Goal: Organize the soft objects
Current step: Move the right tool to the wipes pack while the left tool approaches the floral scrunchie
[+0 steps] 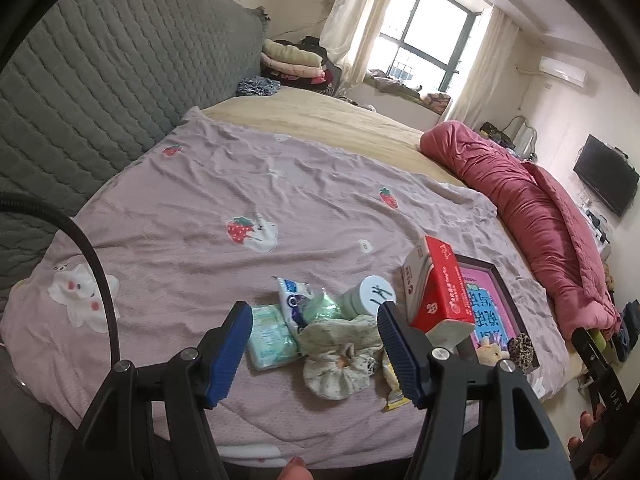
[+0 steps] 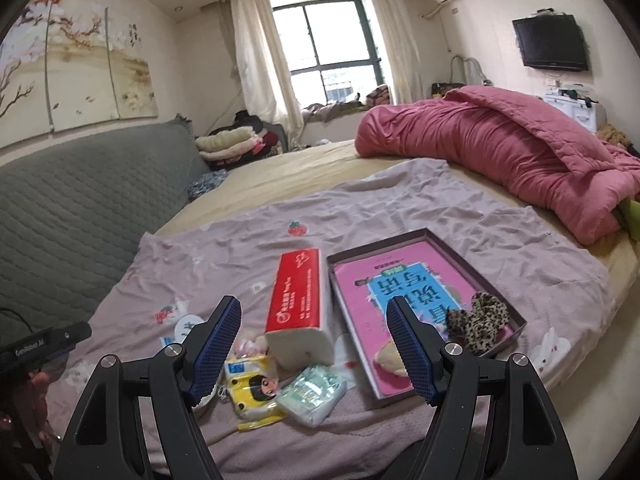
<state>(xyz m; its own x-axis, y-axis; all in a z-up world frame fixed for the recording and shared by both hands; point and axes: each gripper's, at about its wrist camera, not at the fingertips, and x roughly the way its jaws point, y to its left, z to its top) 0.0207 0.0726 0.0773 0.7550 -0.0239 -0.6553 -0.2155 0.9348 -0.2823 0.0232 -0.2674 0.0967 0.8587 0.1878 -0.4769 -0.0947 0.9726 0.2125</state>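
The left gripper (image 1: pixel 316 354) hangs low over the near edge of the bed, its blue-padded jaws wide apart with nothing between them. The right gripper (image 2: pixel 316 348) hovers at a similar height, also spread wide and holding nothing; in its view, the body of the other gripper at far left carries a label that looks like "GenRobot.AI".

Just ahead of the left gripper a small pile lies on the lilac blanket (image 1: pixel 192 184): a floral cloth scrunchie (image 1: pixel 338 374) nearest, a pale green tissue pack (image 1: pixel 270 336) beside it to the left, and behind these a white and blue wrapper (image 1: pixel 294 300) and a round white-capped container (image 1: pixel 370 294). A yellow packet (image 2: pixel 254 394) with a cartoon girl's face lies next to another green tissue pack (image 2: pixel 312 394).

Beyond them, a red and white tissue box (image 2: pixel 300 308) is tilted, its print too small to read. To its right sits a shallow dark tray (image 2: pixel 416 236) with a pink book inside, big Chinese characters upside down; a leopard-print scrunchie (image 2: pixel 478 326) rests on the tray's near right corner.

Farther away a pink quilt (image 2: pixel 500 148) lies bunched
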